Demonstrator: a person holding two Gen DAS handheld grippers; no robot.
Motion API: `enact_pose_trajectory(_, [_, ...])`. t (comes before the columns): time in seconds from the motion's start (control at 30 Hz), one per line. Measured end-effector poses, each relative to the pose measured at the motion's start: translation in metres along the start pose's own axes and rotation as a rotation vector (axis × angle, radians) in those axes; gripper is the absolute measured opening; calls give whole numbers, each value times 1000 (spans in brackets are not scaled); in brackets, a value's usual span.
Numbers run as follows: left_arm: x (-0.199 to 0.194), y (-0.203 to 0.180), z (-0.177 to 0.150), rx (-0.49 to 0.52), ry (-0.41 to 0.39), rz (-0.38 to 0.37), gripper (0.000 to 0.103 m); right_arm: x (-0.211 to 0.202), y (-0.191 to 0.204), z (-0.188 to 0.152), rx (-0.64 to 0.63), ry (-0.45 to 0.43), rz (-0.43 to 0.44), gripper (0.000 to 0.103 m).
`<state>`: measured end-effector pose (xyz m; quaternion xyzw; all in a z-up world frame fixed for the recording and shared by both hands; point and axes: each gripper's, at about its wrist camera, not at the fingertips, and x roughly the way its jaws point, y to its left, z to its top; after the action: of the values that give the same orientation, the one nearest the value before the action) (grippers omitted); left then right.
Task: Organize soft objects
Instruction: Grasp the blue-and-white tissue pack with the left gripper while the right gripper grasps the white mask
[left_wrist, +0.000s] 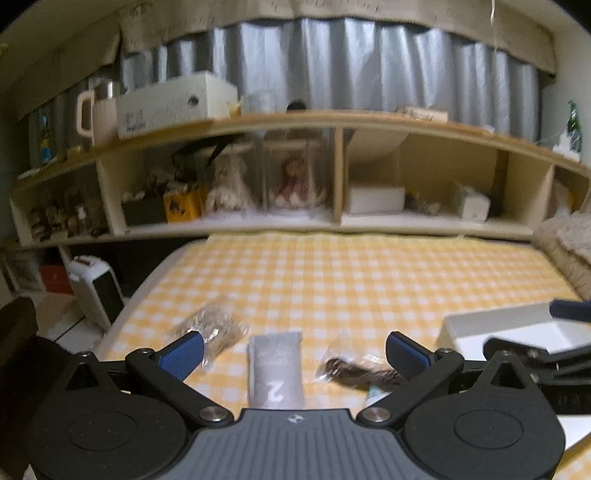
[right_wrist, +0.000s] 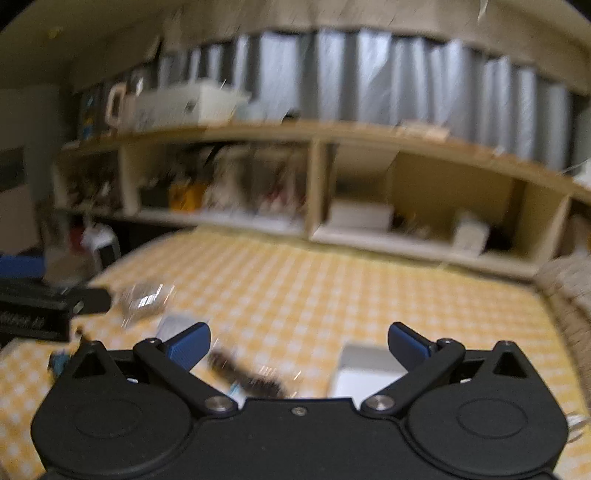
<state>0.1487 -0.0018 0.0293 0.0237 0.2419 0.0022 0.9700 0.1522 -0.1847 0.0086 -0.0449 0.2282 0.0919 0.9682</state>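
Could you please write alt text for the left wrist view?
The open left gripper hovers over a yellow checked cloth, with a grey pouch between its fingers, a clear bag to the left and a dark bundle to the right. A white box lies far right, shelves behind.

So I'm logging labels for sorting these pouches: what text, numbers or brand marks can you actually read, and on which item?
"Z" or "2", I cannot tell which: white character on the grey fabric pouch lying on the yellow checked sheet.
Red print on the white cardboard box on the wooden shelf: too blurred to read.
White lettering on the black gripper body at the right wrist view's left edge: too blurred to read.
Nothing else is legible.
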Motion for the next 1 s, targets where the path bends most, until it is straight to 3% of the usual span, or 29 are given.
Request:
enact_pose_trajectory(0.03, [8,0,-5,1,11,9,103,9,0,-6,11,29,6,99])
enact_pose_trajectory(0.1, [22,3,-19,6,41,29,103,23,3,-23,23,100,27,81])
enact_pose_trajectory(0.13, [31,4,-26,5,75,35,103,31,4,-31,21,144,47,78])
enact_pose_trajectory(0.33, [63,14,-58,-70,263,21,103,52,10,-52,-10,260,123,75])
enact_pose_trajectory(0.43, [75,10,-67,-71,335,1,103,63,14,-56,-23,294,169,67])
enact_pose_trajectory(0.67, [98,7,-81,-52,433,31,101,85,30,-71,-105,366,229,46])
enact_pose_trajectory(0.73, [104,8,-84,-55,464,40,93,85,31,-73,-118,368,234,42])
enact_pose_trajectory(0.9, [111,11,-87,-87,504,5,75,81,30,-72,-128,355,221,20])
enact_pose_trajectory(1.0, [110,11,-89,-100,509,-10,65,80,27,-70,-113,348,226,14])
